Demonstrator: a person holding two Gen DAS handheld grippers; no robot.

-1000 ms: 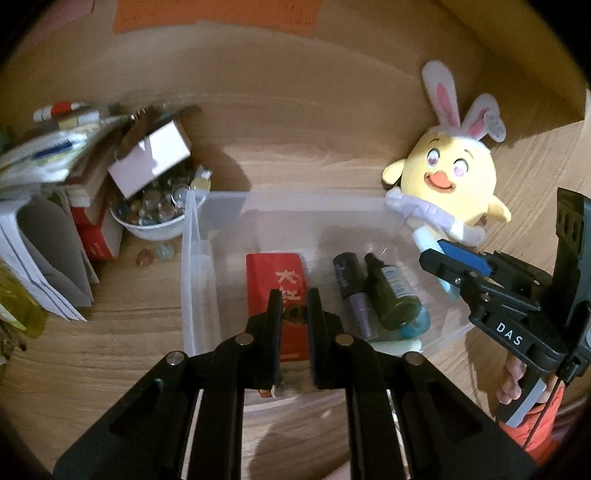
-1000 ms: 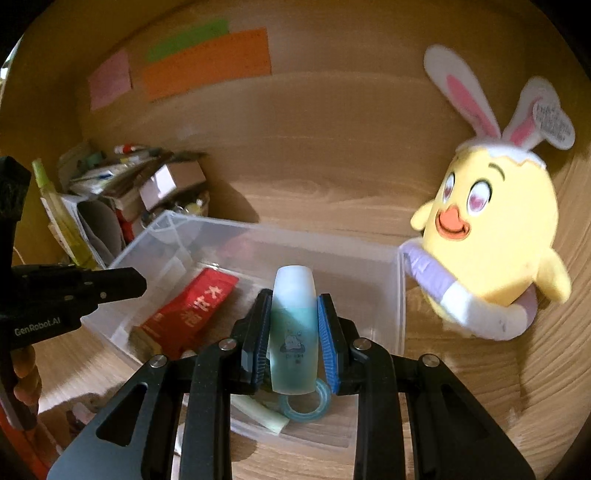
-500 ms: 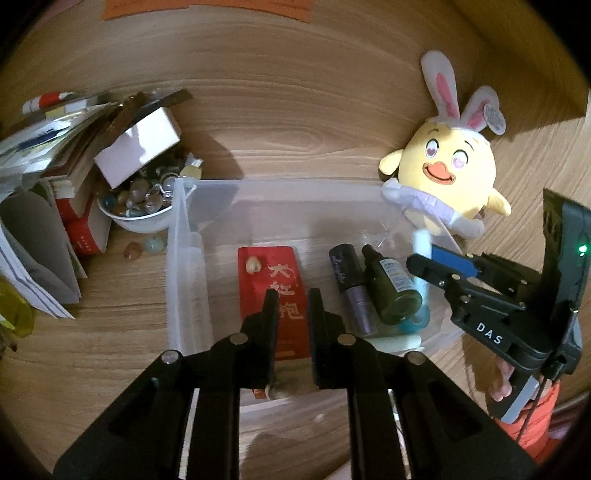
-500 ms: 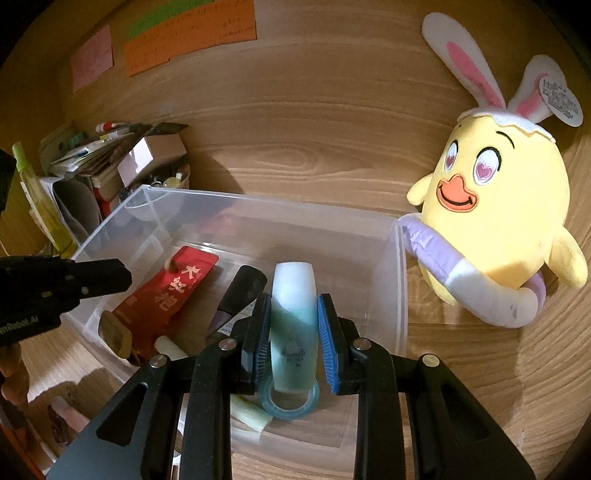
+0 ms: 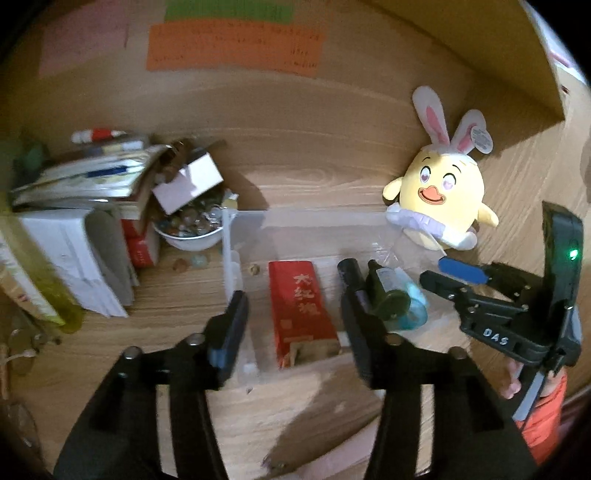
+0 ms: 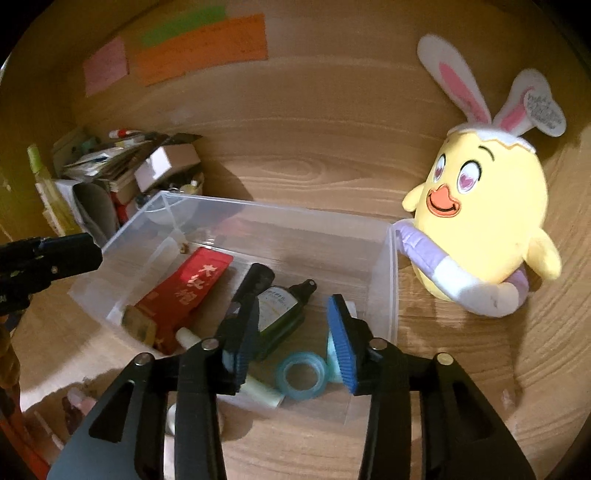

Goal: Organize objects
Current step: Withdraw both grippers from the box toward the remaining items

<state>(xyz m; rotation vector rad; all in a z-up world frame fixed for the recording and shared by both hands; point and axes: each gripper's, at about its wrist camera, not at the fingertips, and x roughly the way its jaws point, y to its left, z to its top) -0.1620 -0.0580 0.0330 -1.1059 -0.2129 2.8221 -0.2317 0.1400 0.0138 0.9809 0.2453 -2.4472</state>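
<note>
Claws have both sprung wide and empty: right claw (image 6: pixel 291 332) has dropped the pale green bottle (image 6: pixel 334 356) into the clear bin (image 6: pixel 391 280) at lower centre, left claw (image 5: pixel 293 325) has let a small nut (image 5: pixel 253 269) go there too, so two more items are stowed.

A yellow plush chick (image 6: pixel 484 218) with white-and-pink rabbit ears sits on the wooden desk (image 6: pixel 303 173) at about 2 o'clock in the right wrist view, upright and facing the camera, a paper tag (image 6: pixel 546 109) on one ear. At about 11 o'clock, pink (image 6: pixel 105 66), green (image 6: pixel 183 24) and orange (image 6: pixel 201 48) paper notes are stuck to the wooden back panel. In the left wrist view a leaning pile of books and papers (image 5: pixel 77 206) lies at 9 o'clock, and just beside it a white bowl (image 5: pixel 190 236) full of small stones with a small cardboard box (image 5: pixel 188 182) tilted on top.
</note>
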